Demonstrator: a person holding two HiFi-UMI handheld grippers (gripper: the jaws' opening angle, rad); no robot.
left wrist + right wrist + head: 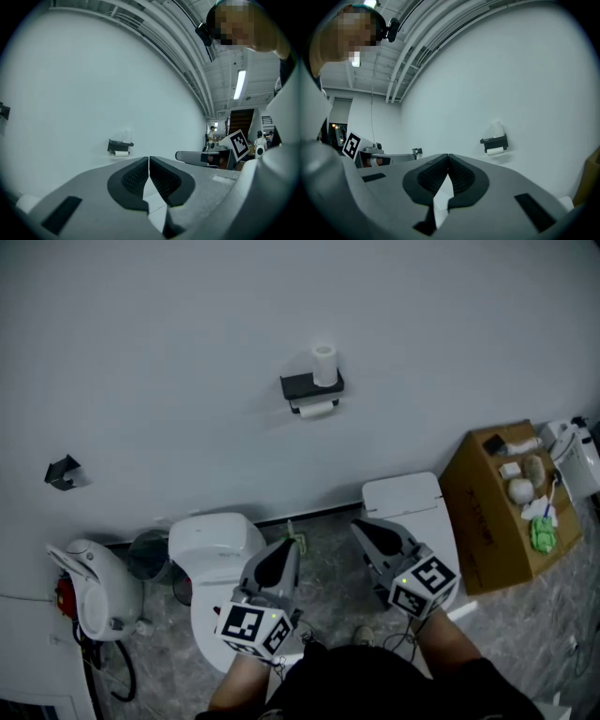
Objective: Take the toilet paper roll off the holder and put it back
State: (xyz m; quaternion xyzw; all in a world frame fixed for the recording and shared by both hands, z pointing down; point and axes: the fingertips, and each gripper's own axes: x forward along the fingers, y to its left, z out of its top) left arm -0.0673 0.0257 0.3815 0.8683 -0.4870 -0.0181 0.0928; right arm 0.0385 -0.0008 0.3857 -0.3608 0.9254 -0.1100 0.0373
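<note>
A black toilet paper holder (310, 388) is fixed to the white wall, with a white roll (317, 410) hung under it and a spare roll (324, 365) standing upright on its shelf. The holder (119, 146) is small and far off in the left gripper view, and the holder (494, 142) is equally distant in the right gripper view. My left gripper (285, 553) is shut and empty, pointing level at the wall. My right gripper (364, 532) is also shut with nothing in it. Both are well short of the holder.
A white toilet (216, 559) stands below my left gripper and a second one (405, 501) below my right. A cardboard box (499, 507) holding small items sits at the right. At the left are a white appliance (94, 592) and a black wall bracket (62, 472).
</note>
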